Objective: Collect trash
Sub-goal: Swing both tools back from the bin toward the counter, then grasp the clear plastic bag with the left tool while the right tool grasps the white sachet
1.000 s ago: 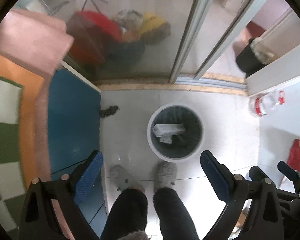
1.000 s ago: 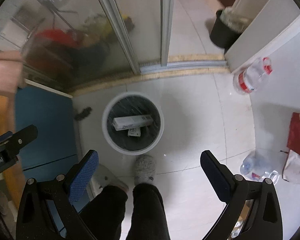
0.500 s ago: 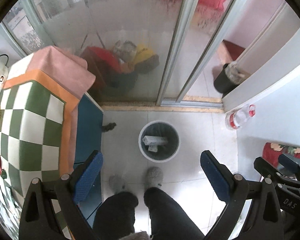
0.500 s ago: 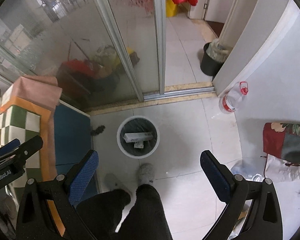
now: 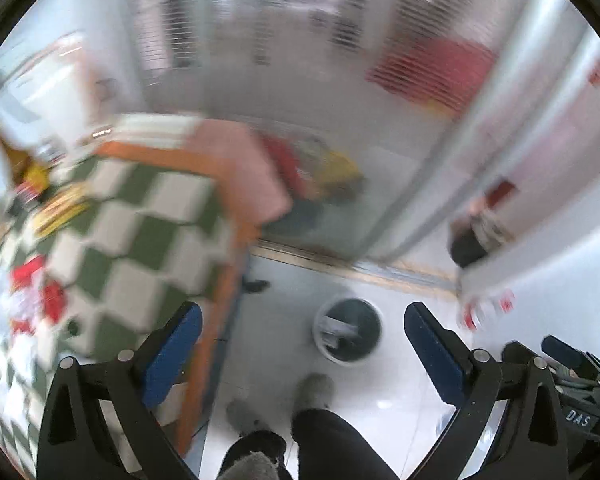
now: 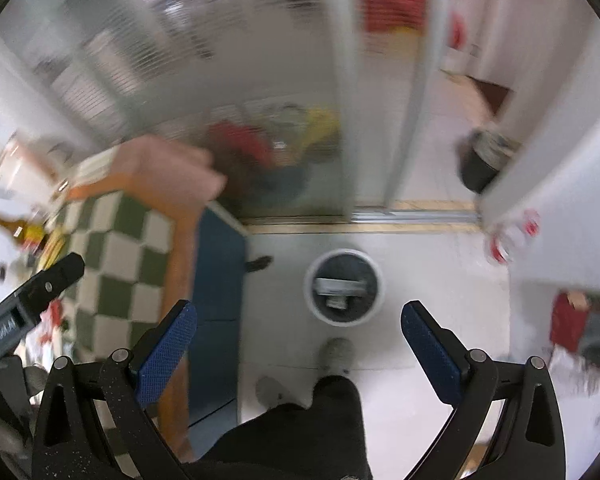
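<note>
A round white bin with a dark liner stands on the floor far below, holding a pale flat box and a smaller scrap. My left gripper is open and empty, high above the floor beside the table edge. My right gripper is also open and empty, above the person's legs. On the checkered tablecloth lie red-and-white wrappers, a yellow packet and a brown bottle. Both views are blurred by motion.
The person's dark trouser legs and grey slippers stand in front of the bin. Sliding glass doors lie beyond. A plastic bottle and a black bucket sit at the right wall. A red bag lies on the right floor.
Both grippers have risen and tilted up and left. The bin looks smaller and lower in view, and the checkered table with its litter has come into sight. Fingers stayed open.
</note>
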